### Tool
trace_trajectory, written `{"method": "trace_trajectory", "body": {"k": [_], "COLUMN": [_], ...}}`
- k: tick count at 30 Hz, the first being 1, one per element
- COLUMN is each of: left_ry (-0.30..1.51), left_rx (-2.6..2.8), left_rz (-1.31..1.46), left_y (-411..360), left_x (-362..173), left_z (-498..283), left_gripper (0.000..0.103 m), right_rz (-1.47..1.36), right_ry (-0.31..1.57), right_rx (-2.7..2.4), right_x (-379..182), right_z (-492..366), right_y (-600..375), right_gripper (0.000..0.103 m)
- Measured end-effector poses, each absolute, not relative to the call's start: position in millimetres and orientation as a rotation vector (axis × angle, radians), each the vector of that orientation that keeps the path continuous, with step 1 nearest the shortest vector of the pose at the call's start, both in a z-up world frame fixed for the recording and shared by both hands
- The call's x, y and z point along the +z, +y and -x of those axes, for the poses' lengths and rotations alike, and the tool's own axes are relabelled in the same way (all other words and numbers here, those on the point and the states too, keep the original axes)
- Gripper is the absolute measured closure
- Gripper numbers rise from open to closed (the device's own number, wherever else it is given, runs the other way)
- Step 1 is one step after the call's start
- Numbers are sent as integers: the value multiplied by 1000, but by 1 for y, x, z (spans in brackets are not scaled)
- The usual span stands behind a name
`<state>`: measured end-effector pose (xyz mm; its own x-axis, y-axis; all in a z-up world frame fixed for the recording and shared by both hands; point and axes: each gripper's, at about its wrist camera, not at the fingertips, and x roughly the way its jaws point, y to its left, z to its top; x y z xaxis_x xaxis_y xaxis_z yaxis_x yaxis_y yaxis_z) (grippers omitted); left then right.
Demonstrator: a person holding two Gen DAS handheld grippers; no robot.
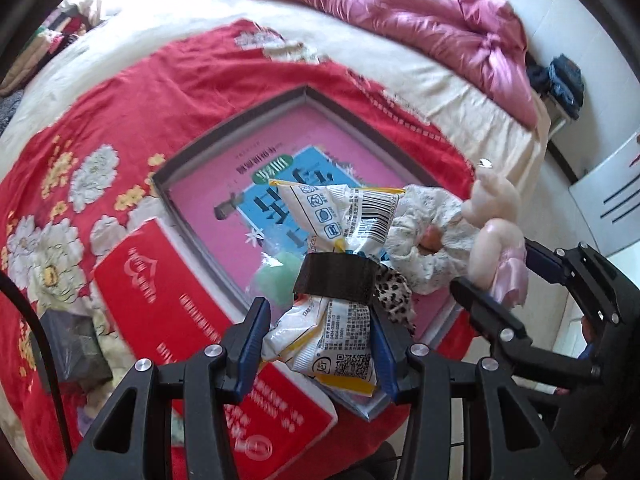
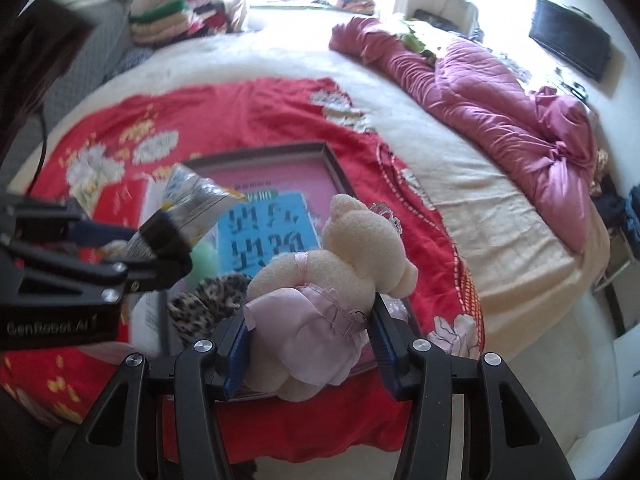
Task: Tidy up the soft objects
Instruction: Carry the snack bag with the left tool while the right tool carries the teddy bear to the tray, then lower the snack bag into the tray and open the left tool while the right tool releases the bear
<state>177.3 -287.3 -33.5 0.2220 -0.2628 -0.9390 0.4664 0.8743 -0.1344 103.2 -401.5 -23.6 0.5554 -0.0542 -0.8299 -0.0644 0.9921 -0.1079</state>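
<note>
Tongs in both hands are loaded over the bed. The left tongs clench a white snack packet wrapped with a dark band; the right tongs clench a cream teddy bear by its pink skirt. Both hang above the open box with its pink lining, on the red blanket. Lowering each into bare lining, beside the lace and leopard scrunchies, before letting go would likely keep the pile tidy. The packet's long axis runs away from the tongs, far end raised; the bear's head points away, towards the far side of the box.
</note>
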Motion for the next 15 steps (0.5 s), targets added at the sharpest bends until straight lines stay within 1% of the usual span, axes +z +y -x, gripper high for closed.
{"method": "trace_trajectory", "body": {"k": [8, 14, 15], "left_ry": [1298, 1318, 1318], "left_rx": [-531, -534, -532], "left_rz": [-197, -209, -211], "left_y": [-298, -303, -304], "left_x": [-53, -63, -64], "left_z": [-186, -187, -188], "left_gripper": [54, 54, 54], "right_rz": [132, 112, 117], "right_ry": [1029, 1044, 1040], "right_rx": [8, -2, -7], "right_x": [-54, -63, -62], "right_z": [-129, -132, -131], "right_y": [-408, -412, -411], "right_gripper": [47, 42, 39]}}
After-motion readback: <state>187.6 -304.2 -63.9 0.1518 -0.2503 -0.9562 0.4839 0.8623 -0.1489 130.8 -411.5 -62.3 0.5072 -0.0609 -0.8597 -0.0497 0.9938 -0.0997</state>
